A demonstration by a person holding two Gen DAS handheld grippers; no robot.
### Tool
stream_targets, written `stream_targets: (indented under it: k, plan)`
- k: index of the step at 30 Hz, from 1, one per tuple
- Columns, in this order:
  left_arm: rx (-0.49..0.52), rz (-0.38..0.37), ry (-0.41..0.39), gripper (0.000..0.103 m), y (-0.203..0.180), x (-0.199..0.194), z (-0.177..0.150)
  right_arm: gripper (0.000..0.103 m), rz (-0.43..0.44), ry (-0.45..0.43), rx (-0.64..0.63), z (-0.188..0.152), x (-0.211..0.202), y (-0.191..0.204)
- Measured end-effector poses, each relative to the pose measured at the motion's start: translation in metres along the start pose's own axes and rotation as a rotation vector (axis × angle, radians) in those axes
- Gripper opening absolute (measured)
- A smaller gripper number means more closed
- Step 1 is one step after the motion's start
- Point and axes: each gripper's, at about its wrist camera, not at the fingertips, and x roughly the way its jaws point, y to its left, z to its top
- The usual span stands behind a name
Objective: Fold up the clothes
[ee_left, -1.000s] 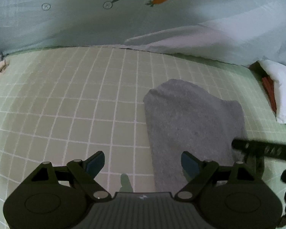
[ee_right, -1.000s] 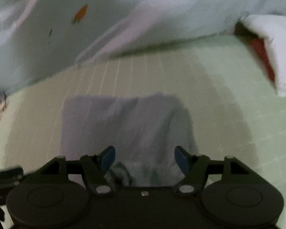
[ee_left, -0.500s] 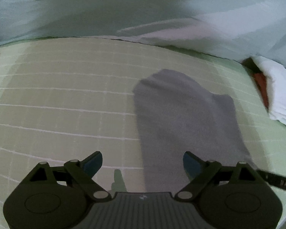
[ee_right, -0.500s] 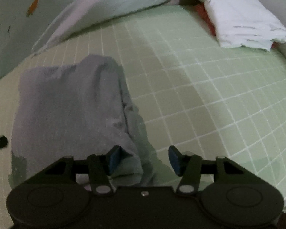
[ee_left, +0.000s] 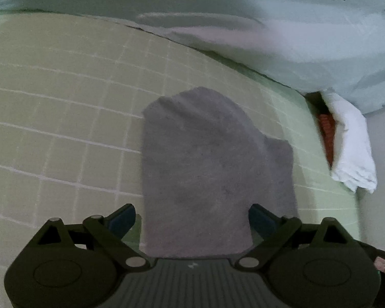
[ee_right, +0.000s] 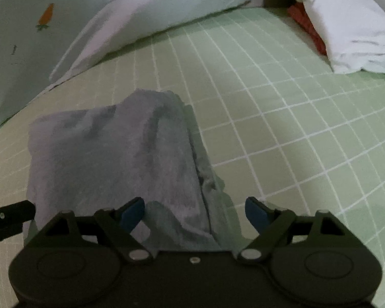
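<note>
A grey garment (ee_left: 213, 159) lies folded into a narrow block on the green checked bed sheet (ee_left: 64, 118). My left gripper (ee_left: 192, 217) is open above its near end, one blue pad on each side of the cloth. In the right wrist view the same grey garment (ee_right: 110, 154) shows a layered folded edge on its right side. My right gripper (ee_right: 195, 211) is open over that near right corner, nothing pinched. The left tool's black tip (ee_right: 7, 215) pokes in at the left edge.
A pale duvet with carrot prints (ee_left: 243, 25) is bunched along the far side of the bed. A white folded cloth (ee_right: 346, 25) over something red (ee_right: 305, 23) lies at the far right. Open checked sheet (ee_right: 295, 128) spreads right of the garment.
Both grippers swung right and pulled back slightly. The right gripper's jaws opened wider than half a second ago. The garment lies as it did.
</note>
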Motion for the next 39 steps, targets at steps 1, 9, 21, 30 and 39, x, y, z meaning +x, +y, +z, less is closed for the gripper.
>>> stream_targets:
  k: [1,9,21,30,39]
  plan:
    - [-0.002,-0.019,0.007,0.094,-0.001,0.003,0.001,0.078,0.004,0.006,0.007,0.0,0.001,0.002]
    - [0.036,-0.171,0.059,0.031,-0.012,0.011,0.003,0.021,0.03,0.016,0.029,-0.001,-0.001,0.014]
    - [0.199,-0.191,0.032,0.021,-0.094,-0.003,0.003,0.013,0.243,-0.145,0.045,-0.007,-0.071,0.02]
    - [0.183,-0.166,-0.074,0.021,-0.197,0.01,-0.009,0.012,0.325,-0.2,0.009,0.033,-0.102,-0.062]
    - [0.212,-0.233,-0.172,0.021,-0.341,0.056,0.026,0.012,0.333,-0.334,-0.055,0.109,-0.127,-0.18]
